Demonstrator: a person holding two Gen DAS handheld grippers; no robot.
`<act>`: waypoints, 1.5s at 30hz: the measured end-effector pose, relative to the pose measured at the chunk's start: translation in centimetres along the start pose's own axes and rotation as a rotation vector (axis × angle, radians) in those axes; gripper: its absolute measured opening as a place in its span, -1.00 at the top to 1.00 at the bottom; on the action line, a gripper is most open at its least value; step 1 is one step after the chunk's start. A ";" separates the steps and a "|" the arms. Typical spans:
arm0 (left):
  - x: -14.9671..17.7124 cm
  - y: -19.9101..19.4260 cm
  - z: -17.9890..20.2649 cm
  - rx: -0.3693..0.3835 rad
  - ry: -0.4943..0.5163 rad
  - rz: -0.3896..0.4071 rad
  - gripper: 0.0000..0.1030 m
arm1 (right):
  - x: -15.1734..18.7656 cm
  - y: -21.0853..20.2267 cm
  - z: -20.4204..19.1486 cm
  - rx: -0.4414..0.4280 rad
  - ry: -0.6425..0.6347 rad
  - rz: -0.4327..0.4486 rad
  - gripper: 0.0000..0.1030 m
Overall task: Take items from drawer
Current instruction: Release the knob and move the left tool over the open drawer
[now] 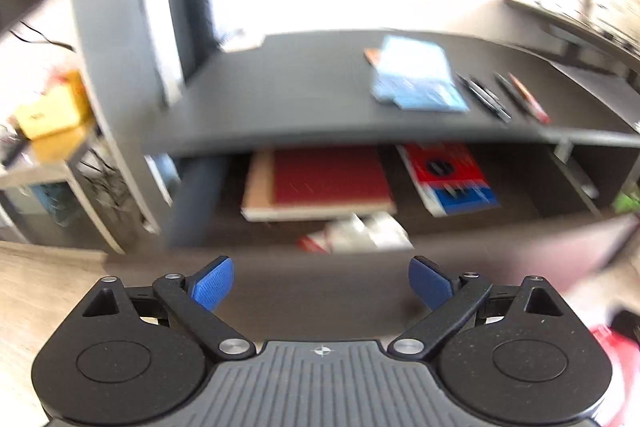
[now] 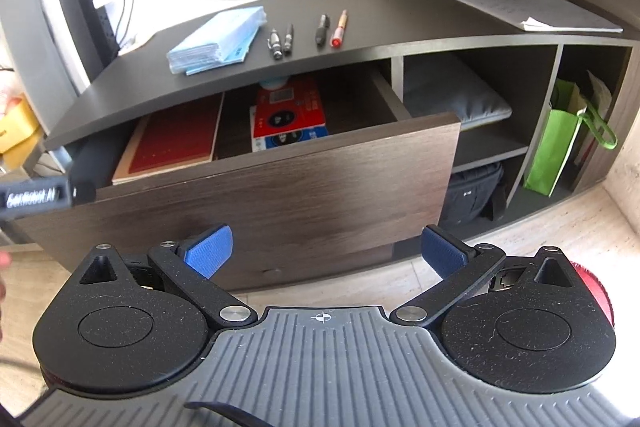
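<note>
left wrist: left gripper (image 1: 321, 281) spread wide, empty | drawer (image 1: 280, 259) open at 12 o'clock, red book (image 1: 328, 181) inside, red-blue box (image 1: 450, 179) at its 3 o'clock | right wrist: right gripper (image 2: 326, 253) wide, empty | box (image 2: 288, 115) in drawer at 12 o'clock, pens (image 2: 308, 31) on top (image 2: 320, 3)

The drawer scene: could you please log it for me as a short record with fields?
drawer: open, pulled out below the desk top
inside, left: dark red book
inside, right: red and blue box
inside, front: white and red packet, blurred
on desk top: blue pack, four pens
left gripper: open, empty, in front of the drawer
right gripper: open, empty, in front of the drawer
</note>
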State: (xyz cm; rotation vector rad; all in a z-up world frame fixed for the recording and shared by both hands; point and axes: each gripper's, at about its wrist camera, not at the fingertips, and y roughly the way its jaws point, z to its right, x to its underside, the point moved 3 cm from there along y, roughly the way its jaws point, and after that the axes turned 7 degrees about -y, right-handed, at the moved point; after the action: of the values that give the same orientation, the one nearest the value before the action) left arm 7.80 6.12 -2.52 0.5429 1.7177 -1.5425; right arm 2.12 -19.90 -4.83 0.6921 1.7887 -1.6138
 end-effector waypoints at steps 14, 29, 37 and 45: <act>-1.2 7.4 -2.8 -0.158 0.024 -0.091 -0.87 | 0.3 0.3 -0.7 -0.004 -0.020 -0.002 -1.00; -2.3 8.0 -1.5 -0.103 0.097 -0.163 -0.73 | 0.6 0.5 -1.1 -0.021 -0.025 -0.024 -1.00; -1.6 6.9 -2.1 -0.040 0.120 -0.243 -0.69 | 0.5 -0.3 -1.6 -0.018 -0.055 0.014 -1.00; 0.2 5.3 -3.5 0.039 0.082 -0.321 -0.69 | 0.3 -0.9 -2.0 -0.023 -0.066 0.049 -1.00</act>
State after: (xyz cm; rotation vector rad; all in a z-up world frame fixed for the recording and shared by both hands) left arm 10.68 10.43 -6.17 0.3666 1.9116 -1.8009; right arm 0.99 -18.04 -4.34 0.6595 1.7282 -1.5634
